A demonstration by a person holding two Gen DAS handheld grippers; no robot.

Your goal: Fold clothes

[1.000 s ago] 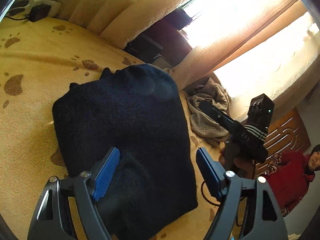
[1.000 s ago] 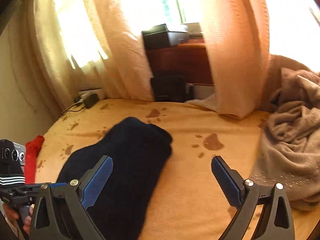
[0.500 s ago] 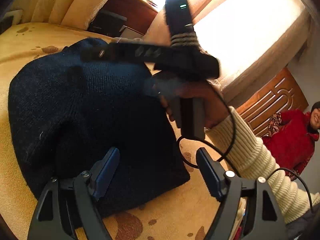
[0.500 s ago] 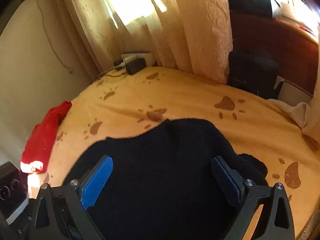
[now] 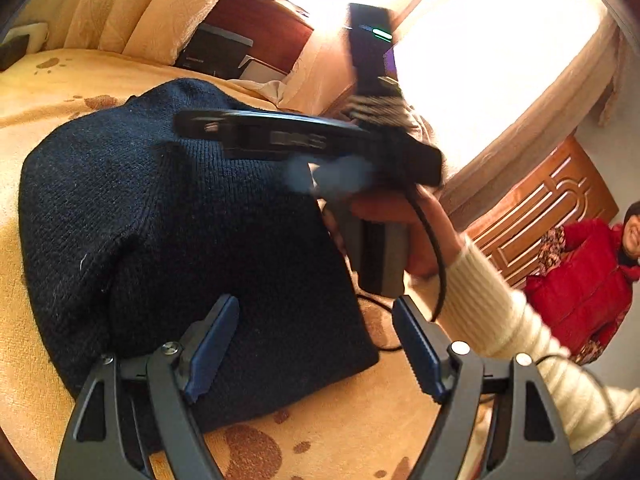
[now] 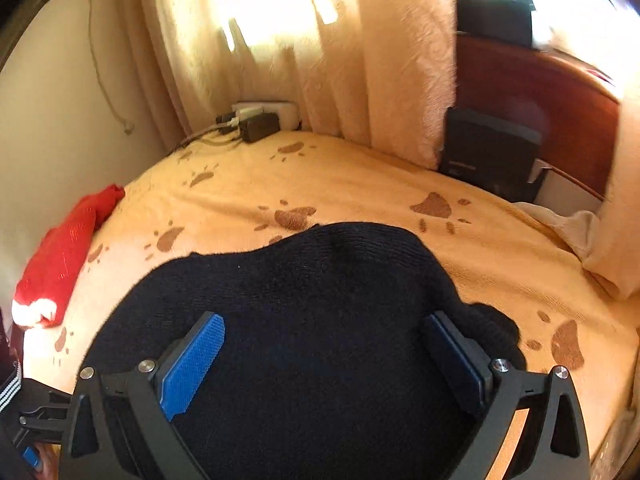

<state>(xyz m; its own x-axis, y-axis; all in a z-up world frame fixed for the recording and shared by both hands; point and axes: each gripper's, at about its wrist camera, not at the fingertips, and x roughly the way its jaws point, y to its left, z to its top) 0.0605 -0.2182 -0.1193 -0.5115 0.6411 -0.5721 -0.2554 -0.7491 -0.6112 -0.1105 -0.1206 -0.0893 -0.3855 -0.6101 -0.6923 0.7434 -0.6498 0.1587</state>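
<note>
A black knitted sweater [image 5: 192,216] lies folded on a yellow paw-print blanket [image 5: 48,80]. My left gripper [image 5: 316,344] hovers open over the sweater's near right corner, with nothing between its blue pads. In the left wrist view my right gripper's body [image 5: 304,140], held by a hand in a cream sleeve [image 5: 492,316], reaches blurred across the sweater's right side. In the right wrist view the right gripper [image 6: 324,356] stands open just above the sweater [image 6: 304,300], its jaws spanning the cloth without holding it.
A red garment [image 6: 60,256] lies at the blanket's left edge by the wall. A power strip with plugs [image 6: 256,118], curtains [image 6: 360,60], a dark box [image 6: 492,152] and a wooden headboard line the far side. A person in red [image 5: 584,280] sits at the right.
The right gripper has swung from beside the sweater to over it. My left gripper has shifted towards the sweater's near right corner. Both have stayed open.
</note>
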